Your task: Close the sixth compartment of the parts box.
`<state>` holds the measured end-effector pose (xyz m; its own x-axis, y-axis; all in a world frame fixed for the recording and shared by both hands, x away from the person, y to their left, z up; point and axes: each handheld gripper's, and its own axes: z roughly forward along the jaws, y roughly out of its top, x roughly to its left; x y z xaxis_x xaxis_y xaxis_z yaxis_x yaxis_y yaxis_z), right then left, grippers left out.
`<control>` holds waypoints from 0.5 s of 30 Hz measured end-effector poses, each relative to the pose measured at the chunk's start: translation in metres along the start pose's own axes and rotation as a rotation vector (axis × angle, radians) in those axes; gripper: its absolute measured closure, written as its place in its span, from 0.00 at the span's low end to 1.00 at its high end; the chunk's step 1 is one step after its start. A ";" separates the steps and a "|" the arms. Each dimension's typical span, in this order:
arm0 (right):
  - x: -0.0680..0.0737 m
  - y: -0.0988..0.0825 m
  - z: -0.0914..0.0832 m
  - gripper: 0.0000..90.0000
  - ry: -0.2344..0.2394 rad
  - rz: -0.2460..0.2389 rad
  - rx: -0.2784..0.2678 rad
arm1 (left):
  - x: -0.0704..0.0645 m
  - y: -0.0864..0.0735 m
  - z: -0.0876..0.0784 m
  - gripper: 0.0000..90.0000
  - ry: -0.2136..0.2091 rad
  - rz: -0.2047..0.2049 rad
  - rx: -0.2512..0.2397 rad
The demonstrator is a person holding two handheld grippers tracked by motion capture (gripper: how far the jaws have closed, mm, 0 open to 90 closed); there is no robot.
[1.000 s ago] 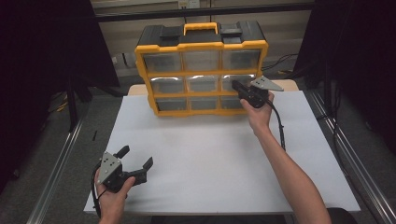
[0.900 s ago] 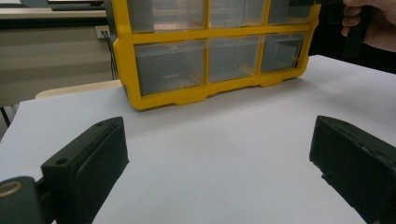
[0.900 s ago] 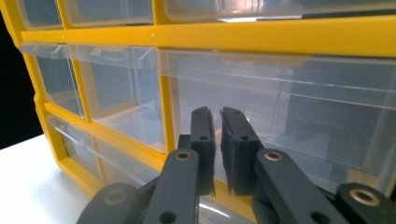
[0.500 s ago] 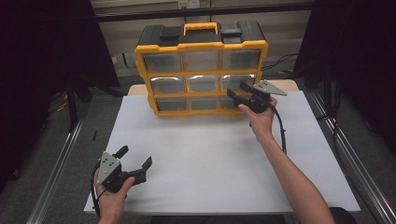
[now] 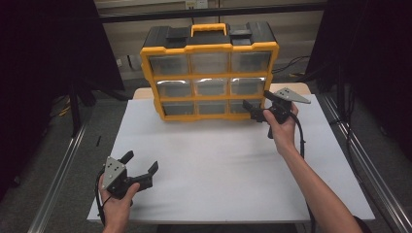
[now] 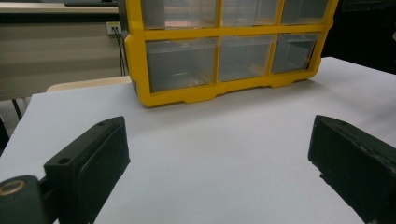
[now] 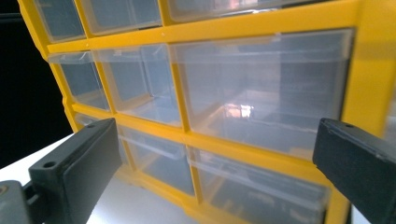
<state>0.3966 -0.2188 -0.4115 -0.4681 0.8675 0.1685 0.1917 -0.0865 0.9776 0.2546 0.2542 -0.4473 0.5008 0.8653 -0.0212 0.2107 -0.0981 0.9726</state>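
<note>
Right gripper (image 5: pixel 256 110): jaws have just been opening, now wide with nothing between them, drawn slightly back from the lower right drawers of the yellow drawer cabinet (image 5: pixel 210 73), which stands at the far edge of the worktop (image 5: pixel 223 165). Drawer judged released. Left gripper (image 5: pixel 141 167): wide, unladen, idle near the front edge.

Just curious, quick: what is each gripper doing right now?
Left gripper: open, holding nothing.
Right gripper: fingers just opened, nothing between them, at the yellow drawer cabinet.

Yellow organizer (image 5: pixel 210 76), clear drawers (image 5: pixel 212 87)
</note>
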 end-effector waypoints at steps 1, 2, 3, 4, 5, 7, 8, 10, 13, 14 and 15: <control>-0.001 -0.001 -0.002 0.01 0.002 -0.001 -0.003 | 0.000 0.000 0.000 0.06 -0.001 -0.009 -0.004; -0.002 -0.002 -0.005 0.01 0.000 0.000 0.000 | 0.000 0.000 0.001 0.06 -0.009 -0.006 0.001; -0.002 -0.003 -0.008 0.01 -0.008 -0.002 0.002 | 0.000 0.000 0.001 0.06 -0.005 -0.004 -0.001; -0.002 -0.004 -0.010 0.01 -0.012 -0.007 0.006 | 0.000 0.000 0.001 0.06 -0.008 -0.009 0.000; -0.002 -0.005 -0.013 0.01 -0.006 -0.011 0.009 | -0.001 -0.001 0.002 0.06 -0.009 -0.015 -0.004; -0.001 -0.007 -0.018 0.02 -0.016 -0.024 0.009 | -0.001 -0.001 0.002 0.06 -0.015 -0.010 0.000; 0.000 -0.008 -0.021 0.01 -0.023 -0.036 0.011 | -0.001 -0.001 0.002 0.06 -0.021 -0.005 -0.002; 0.001 -0.010 -0.026 0.01 -0.032 -0.048 0.017 | -0.002 -0.001 0.002 0.06 -0.027 0.001 -0.002; 0.002 -0.011 -0.033 0.01 -0.032 -0.044 0.020 | -0.003 -0.001 0.002 0.06 -0.026 0.000 -0.001; 0.002 -0.012 -0.035 0.01 -0.032 -0.045 0.018 | -0.003 -0.001 0.002 0.06 -0.027 -0.007 -0.003; 0.003 -0.013 -0.037 0.01 -0.032 -0.045 0.020 | -0.003 -0.001 0.002 0.06 -0.029 -0.011 -0.008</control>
<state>0.3605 -0.2337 -0.4191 -0.4488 0.8855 0.1203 0.1886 -0.0377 0.9813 0.2545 0.2507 -0.4486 0.5227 0.8516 -0.0389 0.2098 -0.0843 0.9741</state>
